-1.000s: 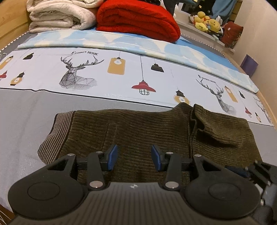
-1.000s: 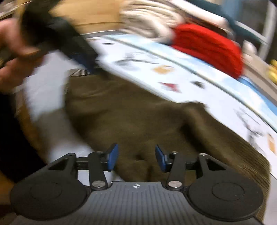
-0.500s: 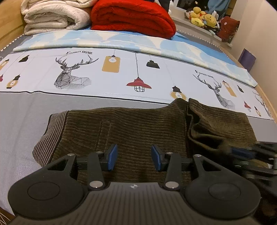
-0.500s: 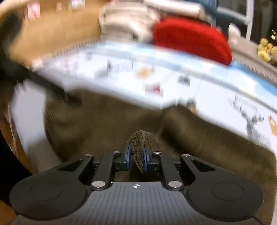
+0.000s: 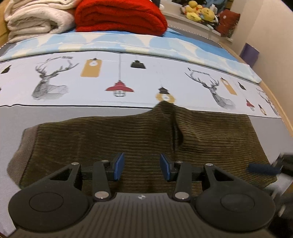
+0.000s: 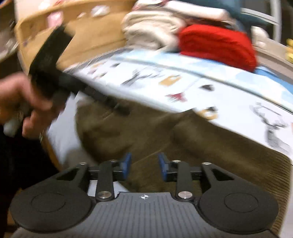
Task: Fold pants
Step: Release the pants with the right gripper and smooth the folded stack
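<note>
Olive-brown corduroy pants [image 5: 128, 139] lie folded flat on the bed, ribbed waistband [image 5: 20, 152] at the left, a crease near the middle right. My left gripper [image 5: 140, 165] is open and empty, low over the pants' near edge. My right gripper [image 6: 144, 165] is open and empty over the pants [image 6: 201, 139]; this view is blurred. The right gripper's blue pad also shows blurred at the right edge of the left wrist view [image 5: 261, 169]. The left gripper and hand [image 6: 45, 87] appear in the right wrist view.
The bed has a grey sheet [image 5: 36, 115] and a printed deer-and-lamp cover [image 5: 119, 78]. A red blanket [image 5: 119, 14] and a cream blanket [image 5: 34, 18] are stacked at the head. Plush toys [image 5: 199, 11] sit on a ledge behind. A wall stands to the right.
My right gripper held a fold of the pants half a second ago and has now let go and opened. The raised right flap now lies flat. The left gripper stayed open.
</note>
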### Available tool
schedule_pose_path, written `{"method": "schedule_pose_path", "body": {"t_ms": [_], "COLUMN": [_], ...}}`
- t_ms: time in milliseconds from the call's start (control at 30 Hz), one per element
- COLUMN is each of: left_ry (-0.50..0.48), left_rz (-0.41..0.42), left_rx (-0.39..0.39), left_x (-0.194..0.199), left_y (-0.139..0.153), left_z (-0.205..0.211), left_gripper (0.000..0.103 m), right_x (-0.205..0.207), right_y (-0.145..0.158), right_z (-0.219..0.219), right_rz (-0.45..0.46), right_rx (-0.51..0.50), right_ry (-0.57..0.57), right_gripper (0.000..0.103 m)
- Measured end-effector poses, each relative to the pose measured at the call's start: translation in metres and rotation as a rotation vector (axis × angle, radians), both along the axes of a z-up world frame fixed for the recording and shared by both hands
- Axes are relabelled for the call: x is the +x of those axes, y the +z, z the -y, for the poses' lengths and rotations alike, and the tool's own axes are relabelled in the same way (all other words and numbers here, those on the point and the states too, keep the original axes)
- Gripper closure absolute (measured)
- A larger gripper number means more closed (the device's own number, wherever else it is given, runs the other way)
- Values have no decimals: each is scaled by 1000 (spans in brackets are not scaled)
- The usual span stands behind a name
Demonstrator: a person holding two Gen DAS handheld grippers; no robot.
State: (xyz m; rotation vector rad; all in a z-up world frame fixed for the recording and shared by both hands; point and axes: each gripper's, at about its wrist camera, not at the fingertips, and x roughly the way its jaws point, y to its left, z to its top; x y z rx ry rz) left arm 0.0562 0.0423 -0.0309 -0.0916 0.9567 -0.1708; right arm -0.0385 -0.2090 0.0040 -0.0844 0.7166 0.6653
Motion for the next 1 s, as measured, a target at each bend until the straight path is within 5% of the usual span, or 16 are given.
{"method": "schedule_pose_path", "body": {"t_ms": [167, 333, 400, 800, 1000], "left_ry": [-60, -130, -138, -224, -294], "left_rz": [-7, 8, 12, 11, 35], "left_rx": [7, 15, 14, -16, 156], "left_x": [7, 14, 17, 33, 47], "left_y": [-6, -9, -11, -21, -44], "left_z": [35, 70, 78, 119, 139], "left_gripper": [55, 55, 55, 55, 57], "right_x": [10, 21, 21, 13, 17], "right_y": [-2, -50, -66, -69, -72], "right_z": [62, 113, 125, 124, 124], "right_rz": [-42, -243, -317, -269, -266], "right_rx": [-63, -378, -388, -391, -394], "right_ry": [-251, -460, -467, -439, -442], "right_gripper": [66, 64, 59, 58, 58]}}
